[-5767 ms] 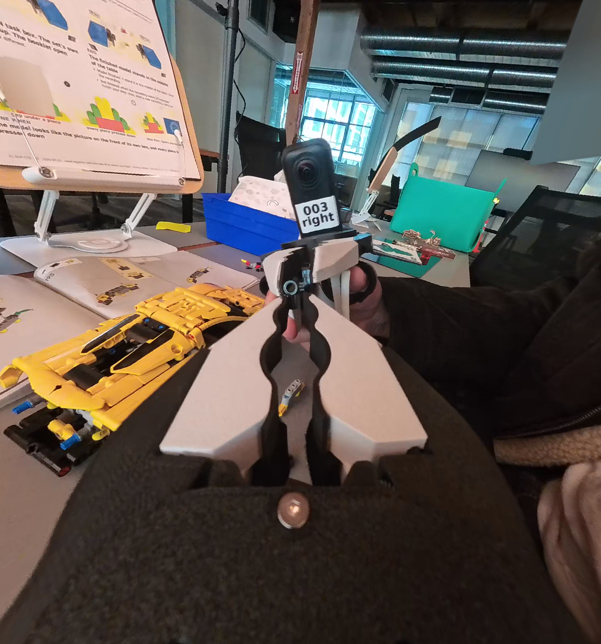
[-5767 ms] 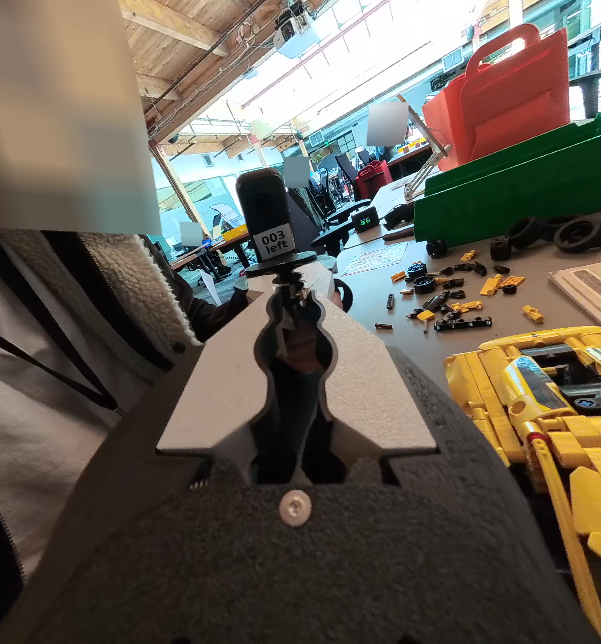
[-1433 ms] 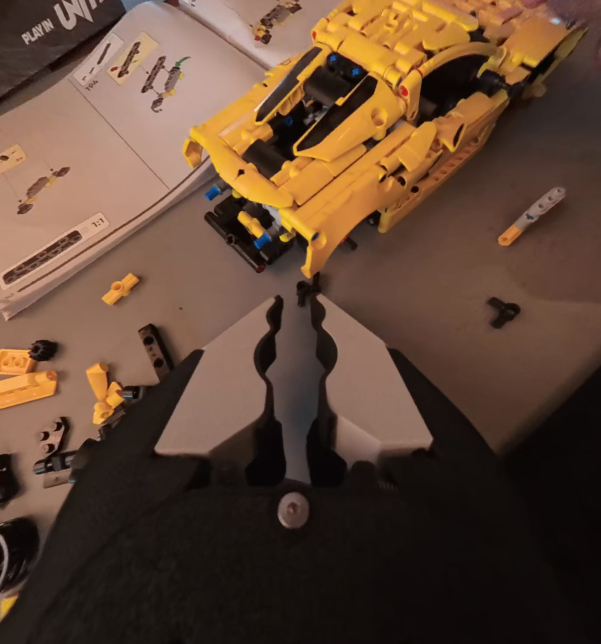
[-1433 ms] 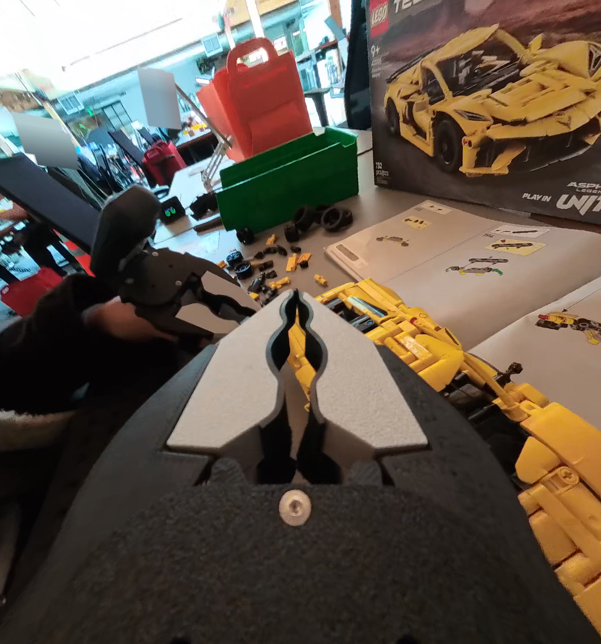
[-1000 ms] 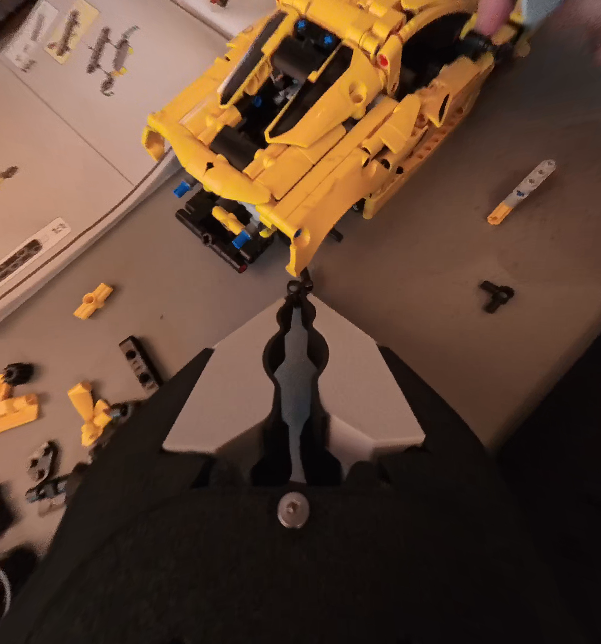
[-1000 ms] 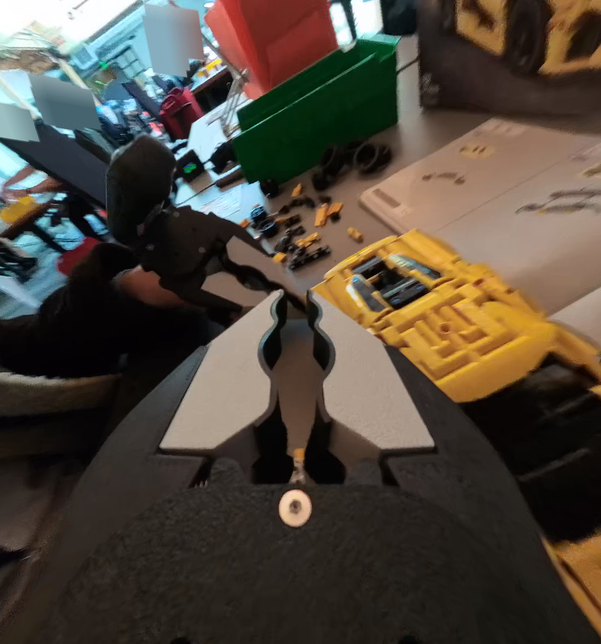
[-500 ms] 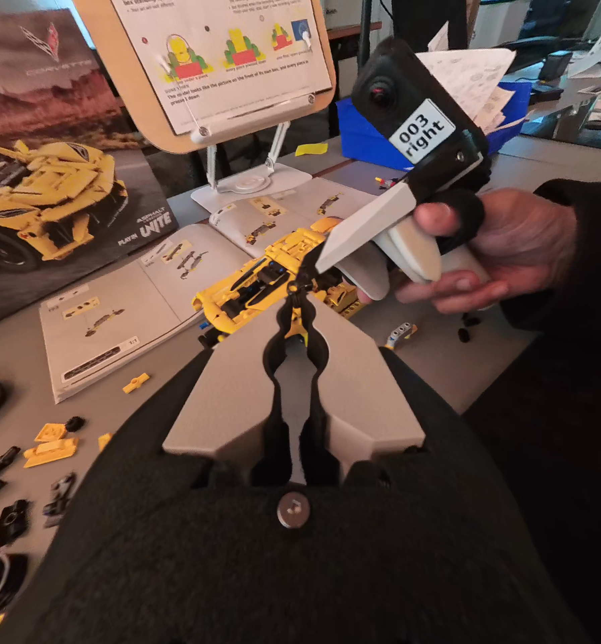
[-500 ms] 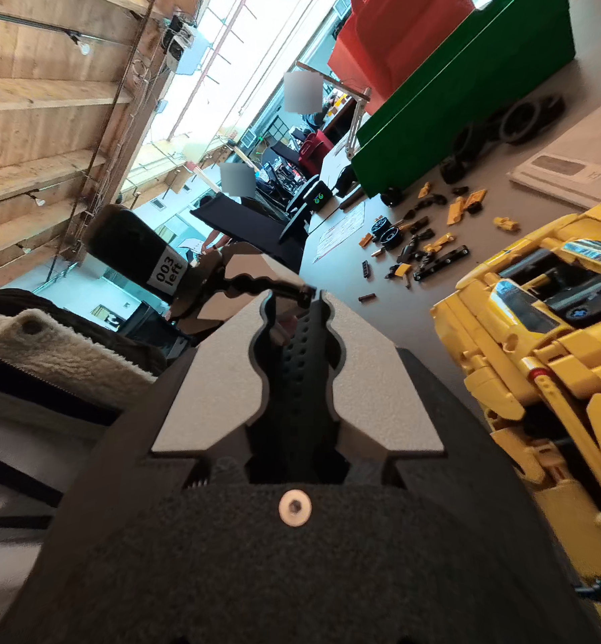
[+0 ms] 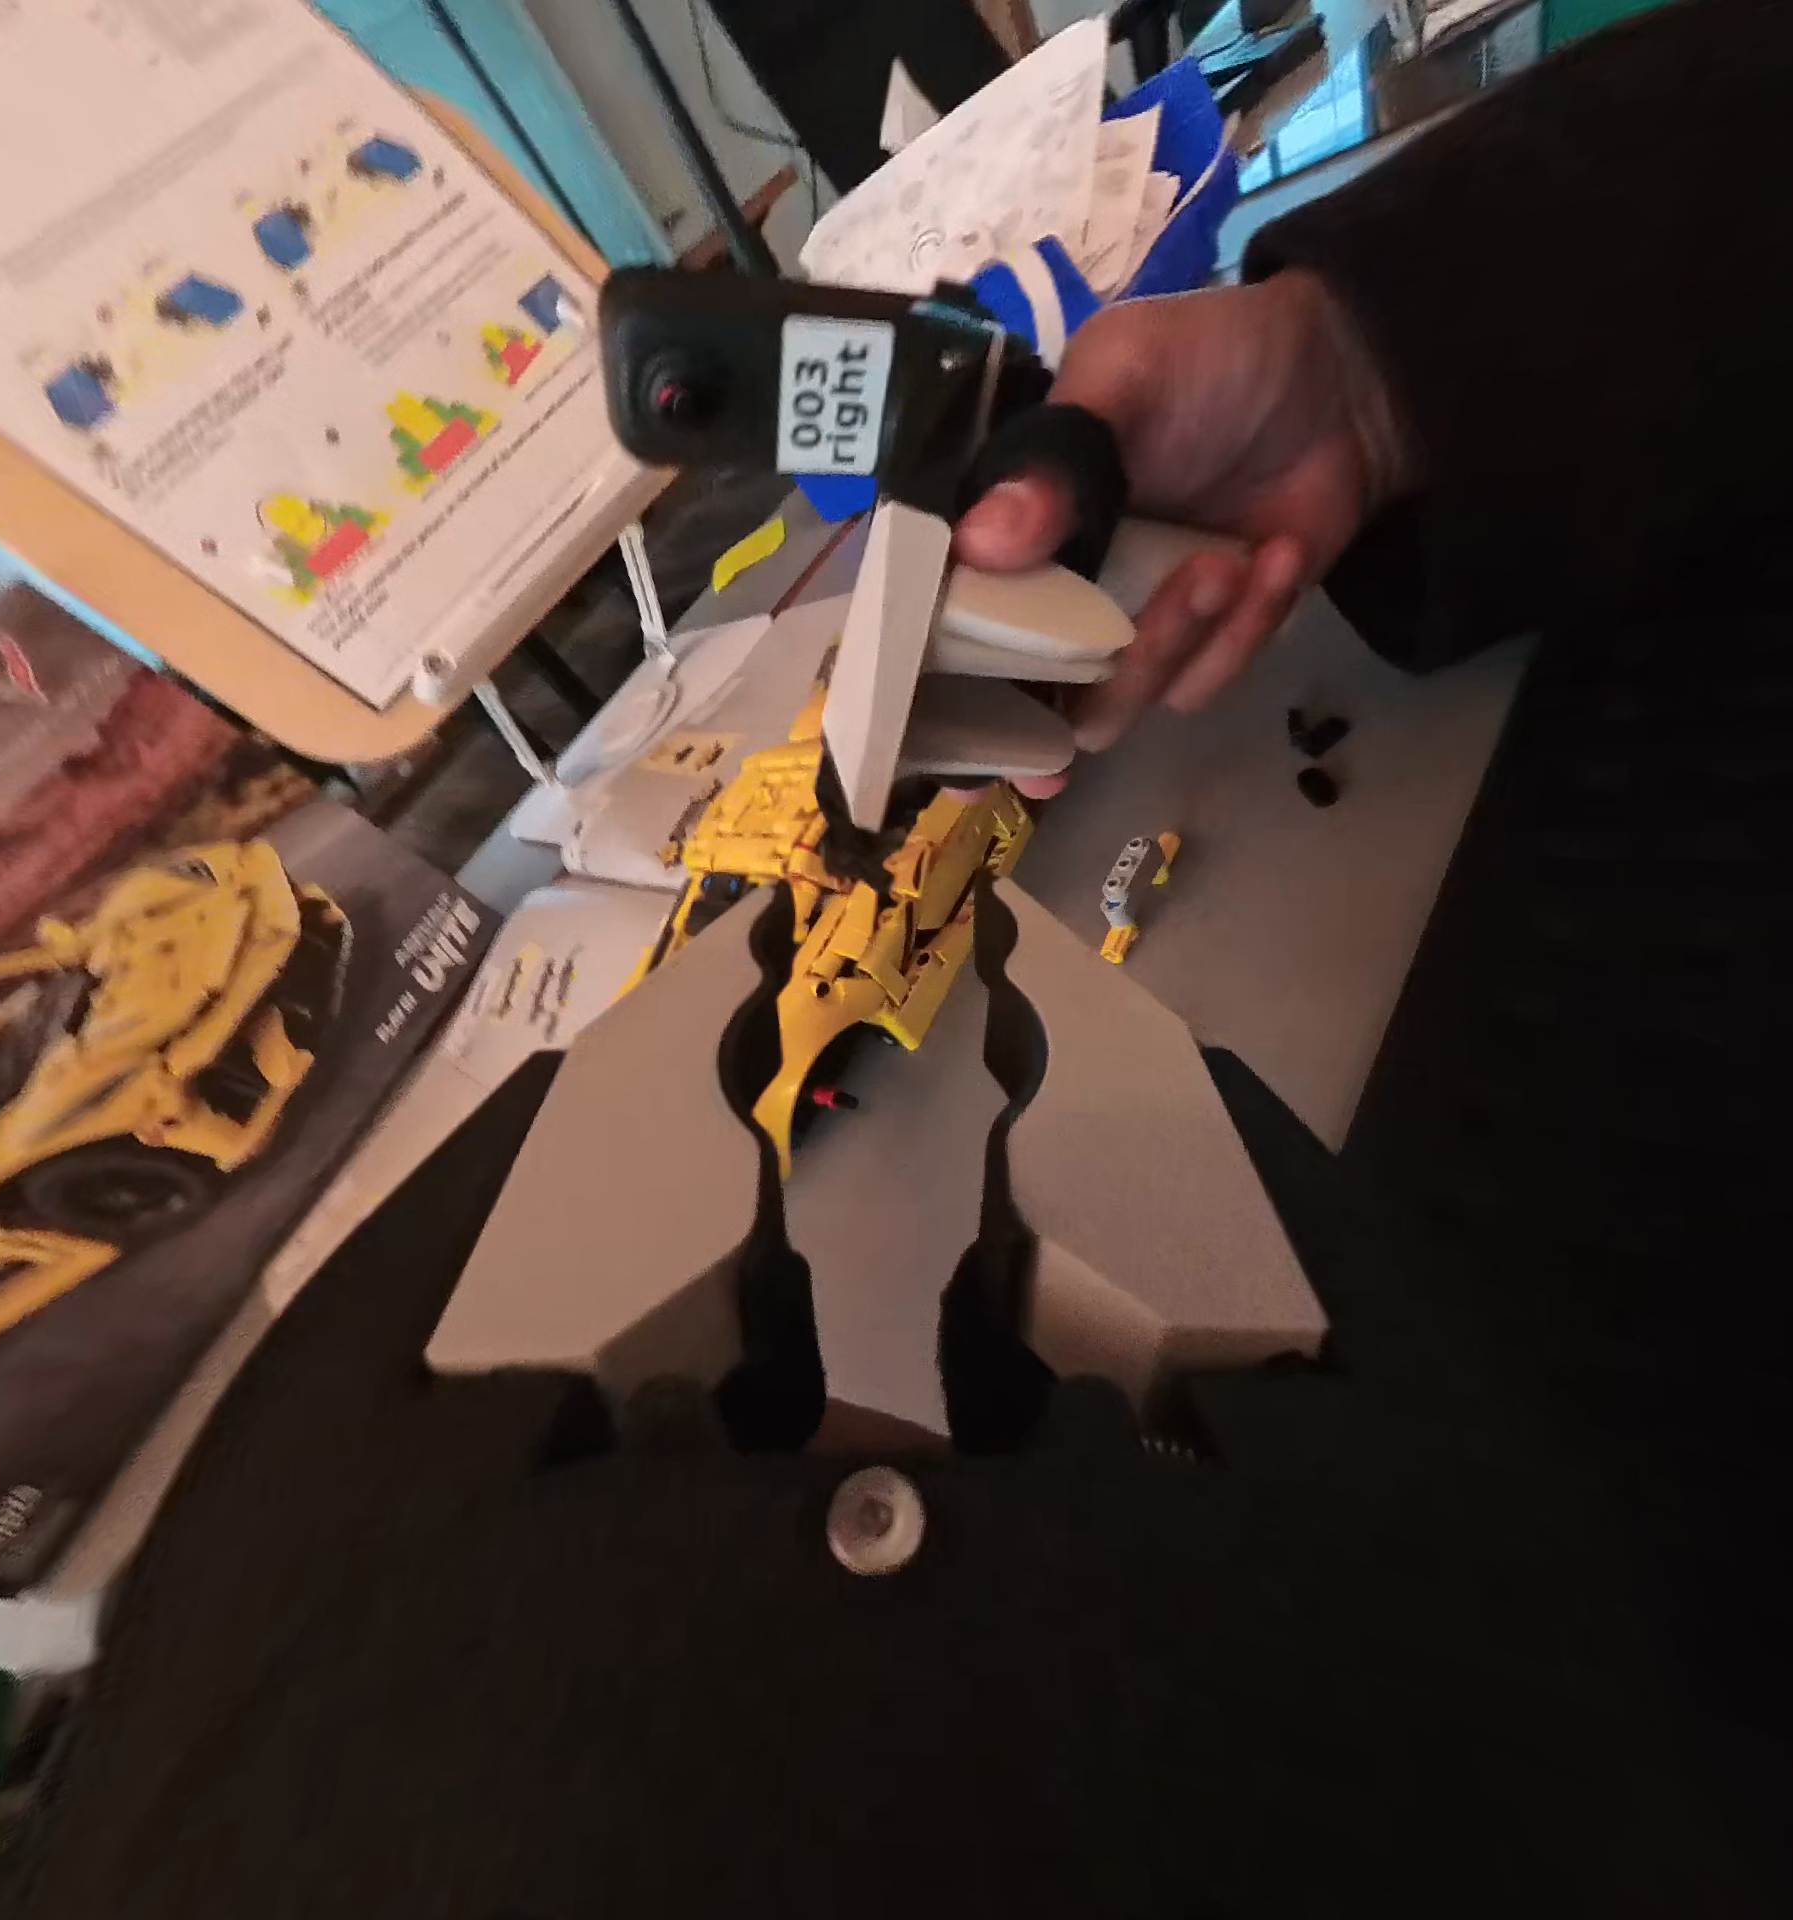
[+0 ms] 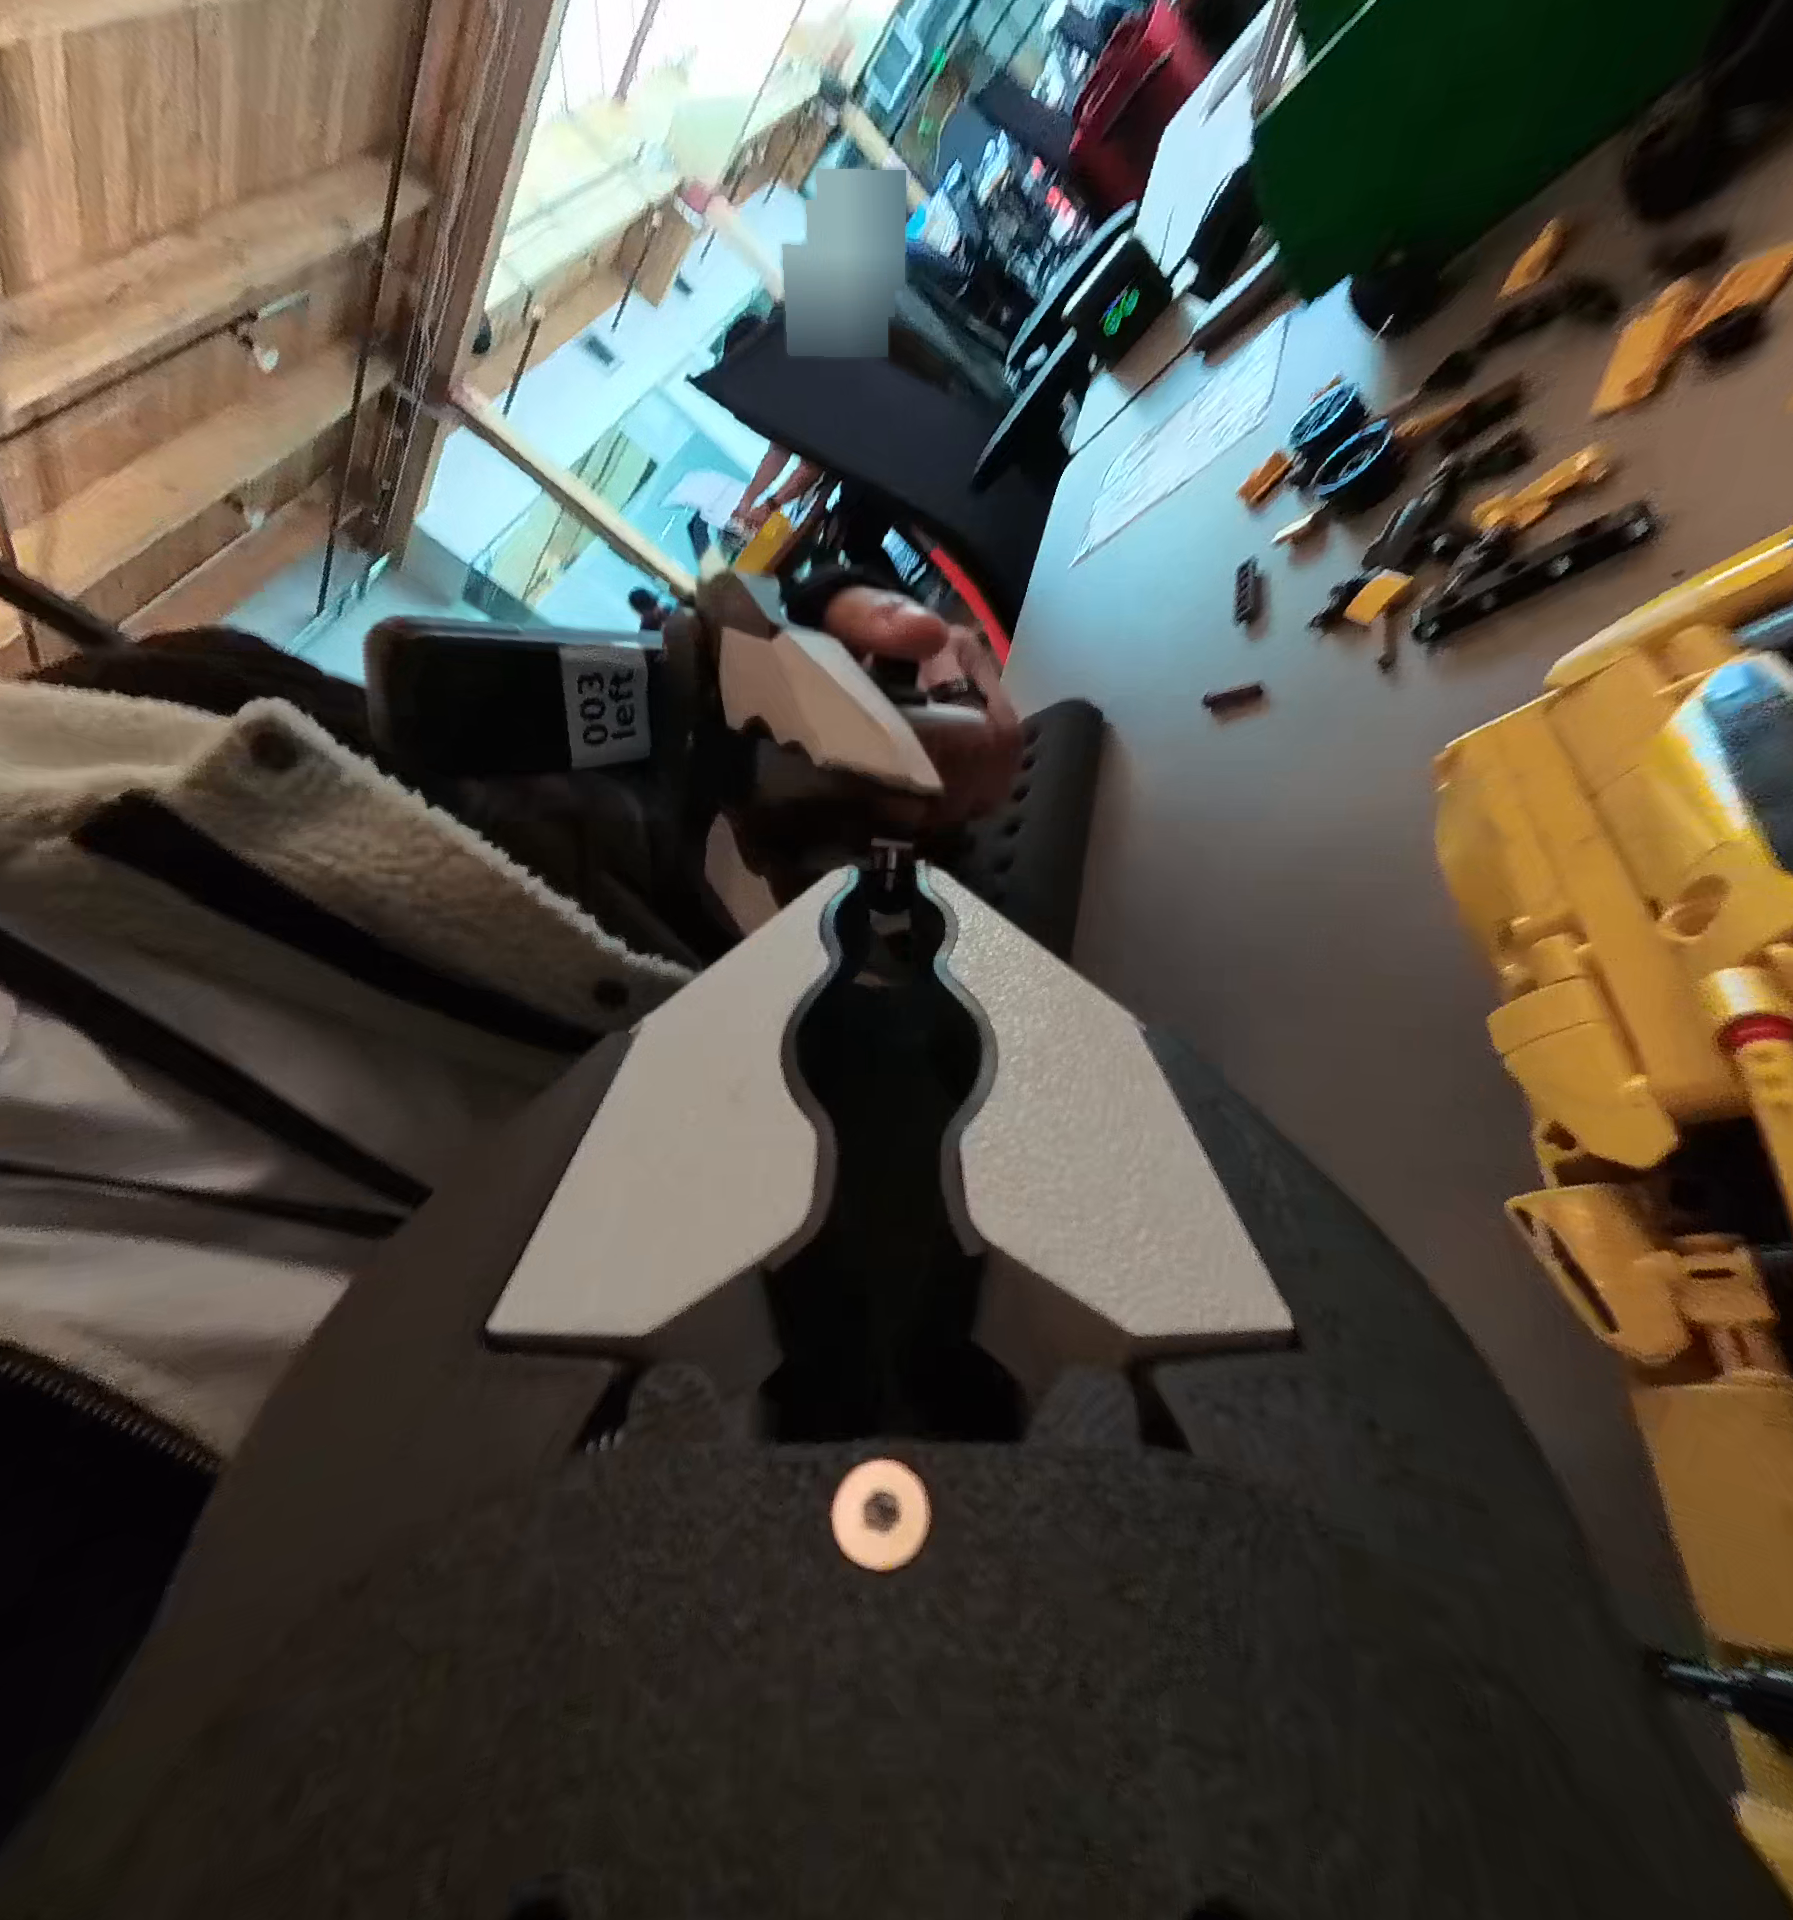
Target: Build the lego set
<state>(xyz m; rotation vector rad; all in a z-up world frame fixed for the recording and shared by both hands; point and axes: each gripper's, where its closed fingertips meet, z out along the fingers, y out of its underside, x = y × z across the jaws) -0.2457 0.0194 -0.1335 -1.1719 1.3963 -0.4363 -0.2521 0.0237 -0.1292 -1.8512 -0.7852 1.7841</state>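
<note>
Left hand-held gripper (image 9: 876, 904): raised above the table (image 9: 1318, 997), fingers spread wide with nothing between them, the gap framing the model below. Right hand-held gripper (image 10: 884, 883): fingertips drawn narrow upon a small black connector piece (image 10: 886, 860) that projects just past the tips; in the left wrist view the same hand-held gripper points downward, tips just ahead of the left fingertips, held by a person's hand (image 9: 1214, 488). Yellow lego car (image 9: 850, 914): partly built, black parts showing inside, standing on the table beneath both grippers; in the right wrist view its body fills the right edge. Grey-and-yellow beam piece (image 9: 1136, 894): lying loose on the table just right of the car. Small black pieces (image 9: 1316, 753): a few, farther right on the table. Loose parts, yellow and black (image 10: 1474, 520): scattered on the table beyond the car, near a green bin (image 10: 1474, 114). Instruction booklet (image 9: 528, 987): open, left of the car. Set box (image 9: 144, 1060): printed with a yellow car, at the far left. Instruction sheet on a stand (image 9: 279, 343): upright behind the car; image blurred.
</note>
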